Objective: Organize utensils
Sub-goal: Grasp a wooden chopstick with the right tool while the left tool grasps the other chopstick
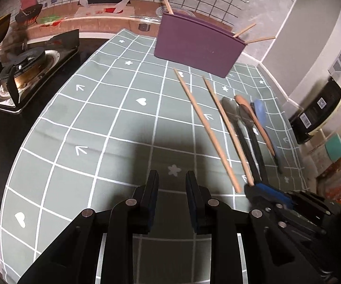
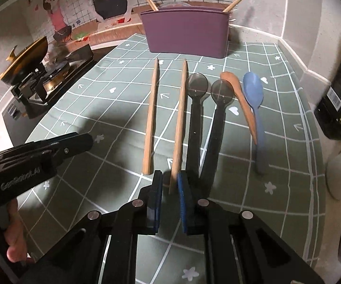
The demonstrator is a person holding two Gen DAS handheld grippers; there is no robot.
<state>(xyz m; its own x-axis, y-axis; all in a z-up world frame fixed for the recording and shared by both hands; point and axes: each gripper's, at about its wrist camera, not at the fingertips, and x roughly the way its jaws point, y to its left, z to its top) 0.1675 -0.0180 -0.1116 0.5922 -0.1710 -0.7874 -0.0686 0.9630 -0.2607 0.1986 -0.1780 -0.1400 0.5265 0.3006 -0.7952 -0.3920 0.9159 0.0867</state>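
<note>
Gas stove (image 2: 49, 82): upper left of the right wrist view, off the cloth's left edge, with a dark pan (image 2: 26, 59) tilted on it.
Left gripper (image 1: 172, 197): lower centre of its own view, jaws parted by a moderate gap with nothing between them, above bare cloth. In the right wrist view it enters from the left edge.
Tablecloth (image 2: 113, 127): grey-green with a white grid, hearts, arrows and flowers; it fills the middle of both views.
Purple holder (image 2: 187, 33): upright at top centre on the cloth's far edge, with several wooden sticks leaning out of its top.
Left chopstick (image 2: 150, 116): flat on the cloth, centre frame, pointing toward the holder.
Right chopstick (image 2: 179, 127): just beside and parallel to the first; its near end sits between the right gripper's pads.
Right gripper (image 2: 170, 184): lower centre, jaws narrow around that chopstick's near end; full contact cannot be told.
Two black spoons (image 2: 195, 123): right of the chopsticks, bowls away from the camera.
Wooden spoon (image 2: 240, 97): further right, angled, overlapping the next.
Blue spoon (image 2: 255, 104): rightmost utensil.
</note>
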